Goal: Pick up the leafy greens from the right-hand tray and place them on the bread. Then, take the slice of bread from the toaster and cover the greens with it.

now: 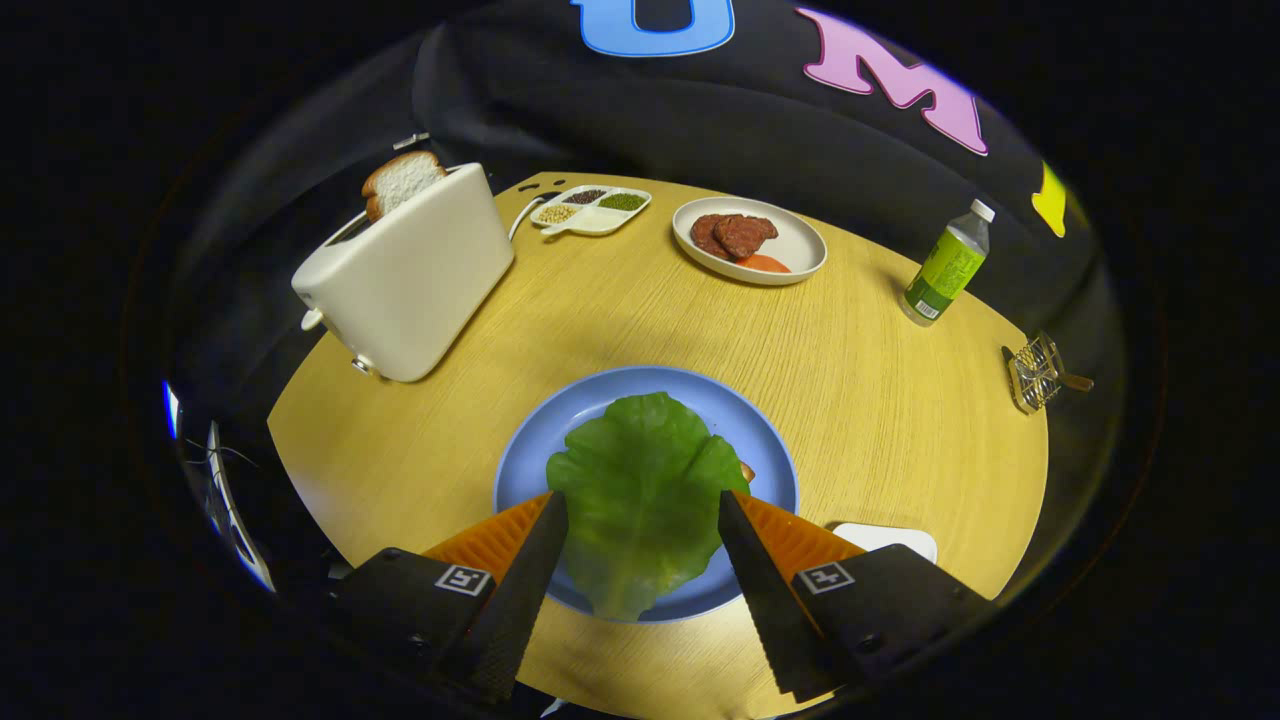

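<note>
Overhead, gripper [640, 510] fingers spread around leafy greens [640, 490], blue plate [530, 450], round wooden table [880, 400], toaster [410, 275]

From where I sit, I can read no words or numbers. The bottle [945, 266] at the far right of the surface [880, 400] carries a green label, but its print is too small to make out. Each half of the claw [641, 506] bears a small square black-and-white marker, a pattern rather than text.
</note>
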Demonstrator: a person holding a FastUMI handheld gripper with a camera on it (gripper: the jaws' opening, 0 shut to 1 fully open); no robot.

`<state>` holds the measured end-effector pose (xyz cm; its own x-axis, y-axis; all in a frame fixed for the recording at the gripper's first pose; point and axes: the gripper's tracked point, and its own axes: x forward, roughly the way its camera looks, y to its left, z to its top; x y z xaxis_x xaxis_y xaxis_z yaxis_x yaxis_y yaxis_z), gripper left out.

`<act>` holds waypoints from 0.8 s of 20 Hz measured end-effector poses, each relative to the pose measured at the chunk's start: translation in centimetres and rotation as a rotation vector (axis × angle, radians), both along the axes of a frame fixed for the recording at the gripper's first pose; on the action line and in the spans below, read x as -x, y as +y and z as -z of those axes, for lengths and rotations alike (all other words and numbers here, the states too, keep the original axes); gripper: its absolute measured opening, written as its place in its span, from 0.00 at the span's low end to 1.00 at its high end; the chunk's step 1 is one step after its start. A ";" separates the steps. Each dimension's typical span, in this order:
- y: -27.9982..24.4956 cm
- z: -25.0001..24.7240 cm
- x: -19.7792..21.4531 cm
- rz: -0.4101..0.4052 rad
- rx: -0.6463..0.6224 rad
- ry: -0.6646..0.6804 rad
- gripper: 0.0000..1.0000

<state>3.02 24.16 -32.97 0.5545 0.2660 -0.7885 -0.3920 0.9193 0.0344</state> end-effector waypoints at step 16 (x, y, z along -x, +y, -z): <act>8.5 -18.2 -7.6 0.001 -0.179 -0.400 1.00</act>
<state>10.65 32.63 -14.80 0.8072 0.3787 -0.4528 -0.4064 0.9129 0.0388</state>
